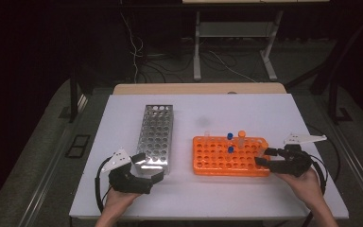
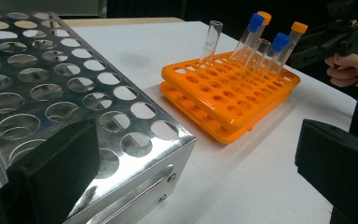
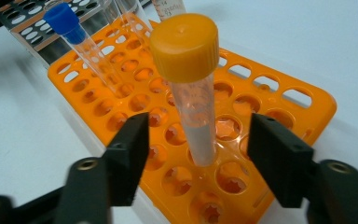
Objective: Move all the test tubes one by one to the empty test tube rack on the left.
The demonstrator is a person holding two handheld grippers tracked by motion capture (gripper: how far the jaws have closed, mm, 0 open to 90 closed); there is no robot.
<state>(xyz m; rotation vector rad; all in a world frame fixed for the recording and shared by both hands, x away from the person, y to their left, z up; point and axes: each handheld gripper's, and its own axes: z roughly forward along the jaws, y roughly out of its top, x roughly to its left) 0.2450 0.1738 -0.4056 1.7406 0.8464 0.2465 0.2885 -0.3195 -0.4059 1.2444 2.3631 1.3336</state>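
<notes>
Your right gripper straddles the orange-capped tube, which stands upright in the orange rack near its right end. Jaws apart, gaps showing on both sides of the tube; no contact. Your left gripper sits at the near end of the metal rack, jaws wide apart, one above the rack's corner, gripping nothing.

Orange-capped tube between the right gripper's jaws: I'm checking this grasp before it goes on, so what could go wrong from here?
1. The right gripper is not yet touching the orange-capped tube; an off-centre close could push it sideways in the orange rack.
2. The tube is slim and smooth, so a light pinch might slip.
3. The blue-capped tube stands nearby; a tilted lift could knock it.
</notes>
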